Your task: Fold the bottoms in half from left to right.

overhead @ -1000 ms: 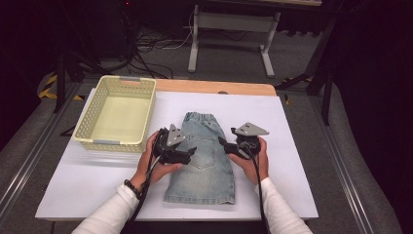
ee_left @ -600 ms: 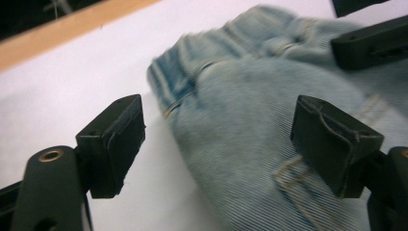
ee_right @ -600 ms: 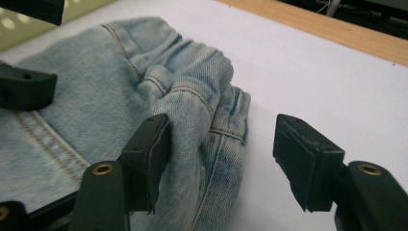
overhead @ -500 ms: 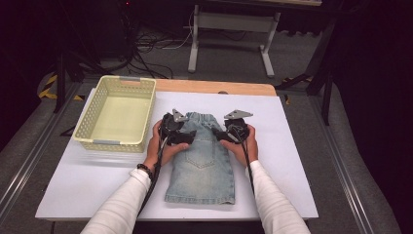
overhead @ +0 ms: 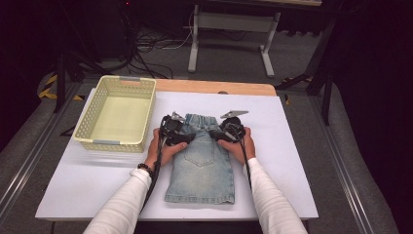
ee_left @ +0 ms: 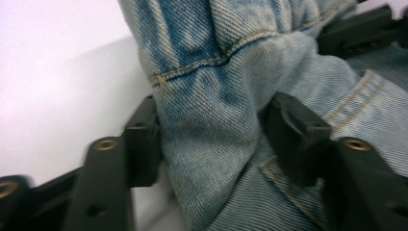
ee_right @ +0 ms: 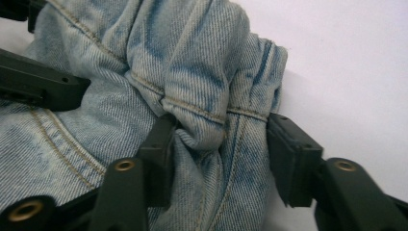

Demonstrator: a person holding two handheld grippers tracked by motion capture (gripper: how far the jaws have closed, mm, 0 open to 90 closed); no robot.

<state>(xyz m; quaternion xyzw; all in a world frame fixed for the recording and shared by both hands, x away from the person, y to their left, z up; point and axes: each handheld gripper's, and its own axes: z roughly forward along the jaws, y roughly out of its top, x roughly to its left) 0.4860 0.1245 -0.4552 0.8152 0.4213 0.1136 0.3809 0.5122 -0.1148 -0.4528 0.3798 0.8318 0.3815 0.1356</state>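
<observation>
White sheeting covers the table [overhead: 292,146] where a faded, light-blue denim skirt [overhead: 202,168] lies flat at the centre, waistband at the far end and hem toward the person. At its two far corners the fabric is bunched: the left gripper [overhead: 187,137] has just been closing on the left side of the waistband, and its own view shows both black pads pressed into a thick fold of denim [ee_left: 211,134]; the right gripper [overhead: 214,134] has likewise been closing at the right corner, its left pad biting into the gathered seam [ee_right: 211,120] while the right pad stands just beside the cloth, so that hold looks less sure. Done well, this pinch wants both layers and the stitched band fully between the pads, matched on both sides, before any lift, or one corner may slip. Left of the skirt, near the table's far-left corner, stands a pale-yellow perforated plastic basket [overhead: 87,129].
</observation>
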